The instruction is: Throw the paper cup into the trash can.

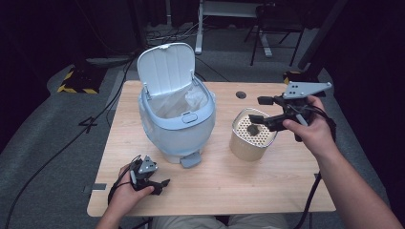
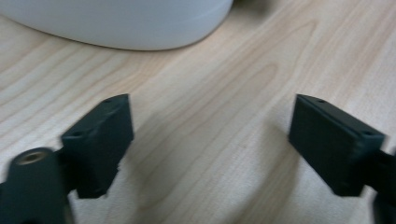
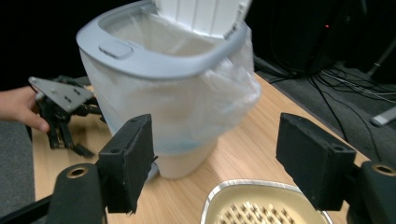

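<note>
I am working with the right hand-held gripper (image 1: 260,110) above the cream-coloured metal container with a perforated insert (image 1: 252,135), which stands on the right half of the light wooden worktop (image 1: 215,186), just beside the pale blue plastic pedal bin (image 1: 177,125). In the high view a small dark lump (image 1: 252,129) lies on the perforated insert, directly under my gripper; I cannot tell what material it is. The right gripper is spread, with nothing between its pads, although the gap looks narrower than a full opening. I judge that the lump is light and small, perhaps crumbly, so I would take it from the sides with a soft pinch and not press hard. The container looks like thin sheet metal, stiff but light, and it may slide on the smooth wood if I push its rim. The bin has its lid (image 1: 167,67) standing upright and a thin translucent plastic liner (image 1: 188,100) inside; the liner is soft and gives no support, so anything should be dropped in the middle of the opening. The left hand-held gripper (image 1: 160,185) rests low near the front left of the worktop, its jaws spread wide and holding nothing. I count one bin, one metal container, one dark lump and two grippers.
</note>
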`<state>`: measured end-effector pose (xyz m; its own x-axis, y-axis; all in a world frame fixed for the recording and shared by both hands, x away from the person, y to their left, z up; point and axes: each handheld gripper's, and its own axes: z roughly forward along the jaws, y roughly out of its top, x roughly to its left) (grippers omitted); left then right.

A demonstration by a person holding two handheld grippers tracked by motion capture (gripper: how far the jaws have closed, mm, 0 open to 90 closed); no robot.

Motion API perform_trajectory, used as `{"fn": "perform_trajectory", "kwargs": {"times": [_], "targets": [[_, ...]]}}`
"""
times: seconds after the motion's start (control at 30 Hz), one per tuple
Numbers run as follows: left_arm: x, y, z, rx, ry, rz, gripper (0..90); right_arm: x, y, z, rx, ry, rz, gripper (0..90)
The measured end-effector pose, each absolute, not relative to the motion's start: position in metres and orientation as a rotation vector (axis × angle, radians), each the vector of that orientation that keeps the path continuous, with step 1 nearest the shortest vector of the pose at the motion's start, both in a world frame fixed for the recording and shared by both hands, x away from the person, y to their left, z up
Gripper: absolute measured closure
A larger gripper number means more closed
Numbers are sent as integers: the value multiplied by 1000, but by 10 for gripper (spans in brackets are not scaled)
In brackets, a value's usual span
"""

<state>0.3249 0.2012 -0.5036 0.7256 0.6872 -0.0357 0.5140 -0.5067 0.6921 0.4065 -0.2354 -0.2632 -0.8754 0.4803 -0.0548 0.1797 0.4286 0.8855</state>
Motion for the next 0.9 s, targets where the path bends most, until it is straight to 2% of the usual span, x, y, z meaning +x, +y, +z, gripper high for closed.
{"fn": "perform_trajectory", "kwargs": {"times": [0.3, 0.7, 0.73, 0.9], "targets": [[325, 204, -500, 2228, 936, 290, 227, 388, -272, -302, 628, 2421, 1317, 317], [325, 205, -496, 2198, 962, 274, 235, 363, -298, -357, 651, 2434, 1265, 295], [325, 205, -496, 2204, 962, 282, 235, 358, -301, -372, 680, 2415, 1309, 295], [323, 204, -495, 2214, 950, 278, 235, 350, -307, -397, 740, 2417, 1284, 296]]}}
